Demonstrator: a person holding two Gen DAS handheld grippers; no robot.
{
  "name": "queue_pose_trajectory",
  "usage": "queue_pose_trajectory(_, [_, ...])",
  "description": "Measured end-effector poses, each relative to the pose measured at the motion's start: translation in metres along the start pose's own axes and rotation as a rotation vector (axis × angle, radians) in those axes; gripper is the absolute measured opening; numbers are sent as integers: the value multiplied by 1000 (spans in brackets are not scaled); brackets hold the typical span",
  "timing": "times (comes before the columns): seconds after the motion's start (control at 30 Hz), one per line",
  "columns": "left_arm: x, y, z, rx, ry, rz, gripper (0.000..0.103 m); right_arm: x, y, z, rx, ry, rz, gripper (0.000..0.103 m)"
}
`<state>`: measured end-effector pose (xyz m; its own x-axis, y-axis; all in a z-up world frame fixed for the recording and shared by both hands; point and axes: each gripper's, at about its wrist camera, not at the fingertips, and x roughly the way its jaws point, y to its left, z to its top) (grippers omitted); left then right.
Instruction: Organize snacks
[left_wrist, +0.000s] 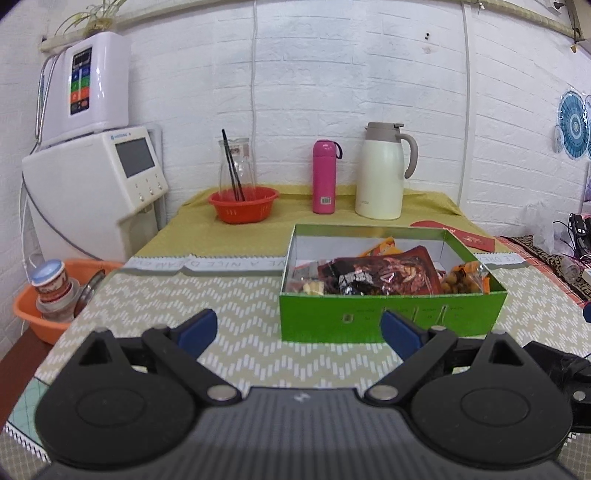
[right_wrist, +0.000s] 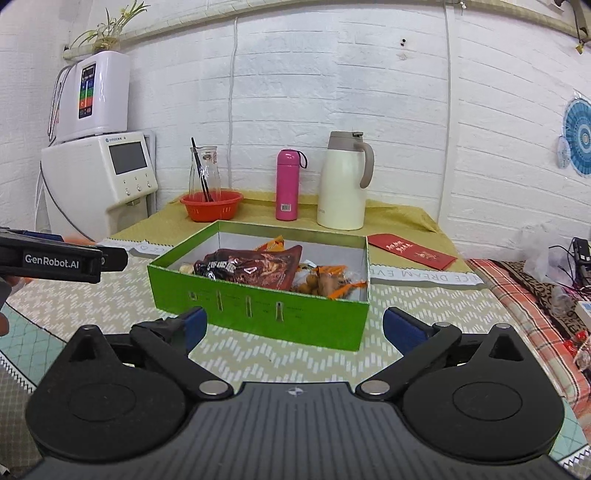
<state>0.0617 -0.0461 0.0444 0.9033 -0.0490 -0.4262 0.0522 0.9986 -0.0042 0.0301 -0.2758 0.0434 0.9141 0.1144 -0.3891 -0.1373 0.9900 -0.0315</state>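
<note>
The green box stands on the desk, on a cloth with a zigzag pattern, and the snacks lie inside it: a big dark red packet on top, a clear bag of brown nuts at the right end, and orange packets behind. The left claw is released, its blue fingers wide apart, holding nothing, and it hovers near the front wall of the box. The right claw is also released and empty, near the front wall.

No snack lies on the cloth outside the box, so I judge the sorting is almost finished or the next step is taking a packet out. To do it well, one claw should come down from above on the edge of the top packet, not on its middle, because the foil is slippery and puffy. The other claw can steady the box wall so that the light cardboard does not slide.

The right wrist view shows the red envelope fully, beside the right back corner of the box, and also the side of the left claw at the left border. The left wrist view shows an orange basin with cups, beside the desk at the left, which the other view does not show.
</note>
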Motion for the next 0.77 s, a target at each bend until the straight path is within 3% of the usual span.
queue_pose_trajectory(0.27, [-10, -4, -32, 0, 62, 12, 94, -7, 9, -28, -5, 70, -17, 103])
queue_pose_trajectory(0.77, [-19, -7, -32, -8, 53, -11, 94, -11, 7, -40, 35, 86, -48, 103])
